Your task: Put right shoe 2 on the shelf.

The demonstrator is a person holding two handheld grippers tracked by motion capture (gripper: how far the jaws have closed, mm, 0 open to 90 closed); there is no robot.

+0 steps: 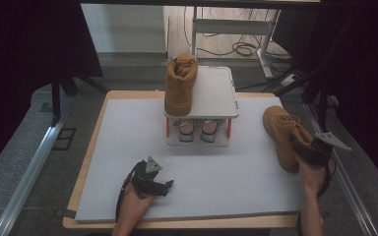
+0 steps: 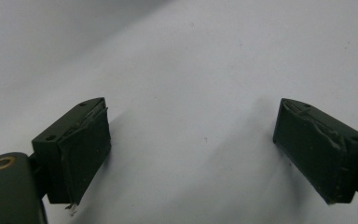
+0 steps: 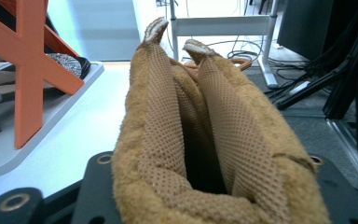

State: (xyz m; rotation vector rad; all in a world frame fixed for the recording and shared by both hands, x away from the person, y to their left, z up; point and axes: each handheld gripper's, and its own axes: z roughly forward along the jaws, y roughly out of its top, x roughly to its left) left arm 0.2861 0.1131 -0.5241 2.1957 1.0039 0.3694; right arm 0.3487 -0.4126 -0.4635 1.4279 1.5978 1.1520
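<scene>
Tan boot [image 1: 284,135] lies at the table's right edge, my right gripper [image 1: 309,150] pinching its collar. Left gripper [image 1: 158,186] rests wide open, empty. Next I lift it onto the shoe rack [image 1: 216,93].

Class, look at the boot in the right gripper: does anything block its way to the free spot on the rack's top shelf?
Nothing visible does. The boot lies right of the rack; bare table lies between, and the other boot fills just the shelf's left side.
</scene>
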